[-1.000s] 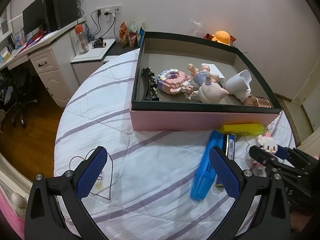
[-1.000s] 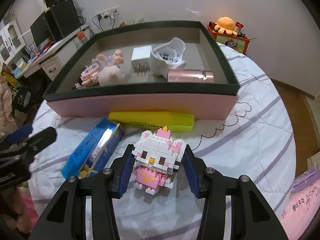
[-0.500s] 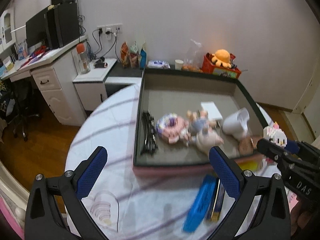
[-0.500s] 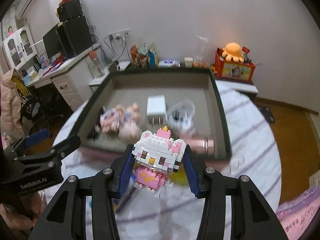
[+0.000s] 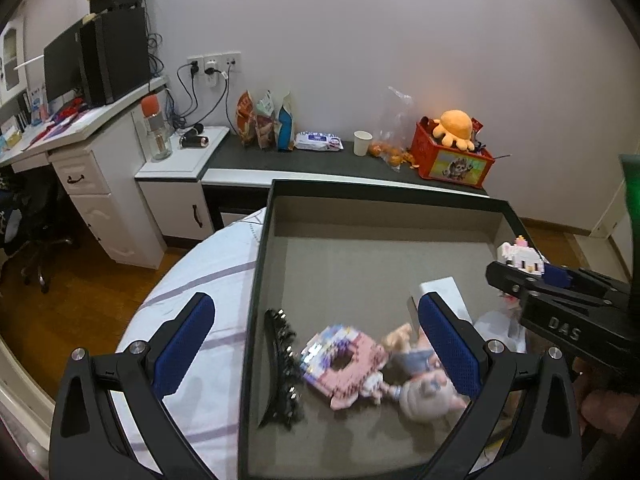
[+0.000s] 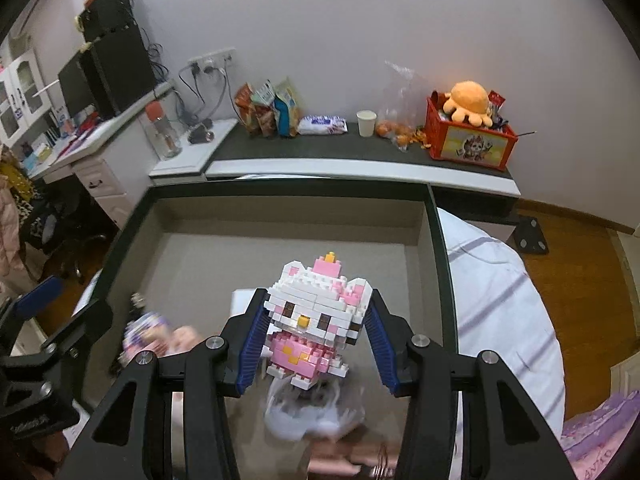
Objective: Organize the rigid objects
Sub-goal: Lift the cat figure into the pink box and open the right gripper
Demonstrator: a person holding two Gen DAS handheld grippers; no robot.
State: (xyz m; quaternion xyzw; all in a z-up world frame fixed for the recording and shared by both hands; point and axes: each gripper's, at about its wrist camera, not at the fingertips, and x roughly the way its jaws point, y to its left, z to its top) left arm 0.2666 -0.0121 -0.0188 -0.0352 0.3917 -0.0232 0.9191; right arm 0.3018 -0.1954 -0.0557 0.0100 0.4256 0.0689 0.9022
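A: Start big. The tray (image 6: 436, 240), dark-rimmed with a grey floor, sits on the round table (image 5: 208, 272) under a striped white cloth. Walled on 4 sides, so presumably the collecting bin for the hard things.

B: And already part filled: a pink brick-built ring (image 5: 344, 364), a pale doll (image 5: 424, 388) lying next to it, a black spiky clip (image 5: 280, 364) by the left wall, a white box (image 5: 444, 292) further back. All lie toward the near end (blurred, so finer detail is lost).

A: Far end of the tray floor is bare, which looks like the spot to aim for.

B: Right tongs (image 6: 316, 340) are clamped on the block cat (image 6: 316, 312), 1 blue pad on each side of the head, figure upright and facing the camera. It hangs above the tray, over the white things, touching nothing below. Gripping the broad head rather than the small feet seems the safer hold for snap-together bricks.

A: Left tongs (image 5: 316, 344) stand wide apart, nothing between them, hovering over the tray's left rim.

B: Writing: "DAS" in pale letters on the right tongs' body, seen from the left camera. The wipes pack (image 6: 322, 125) on the counter carries print too small to read.
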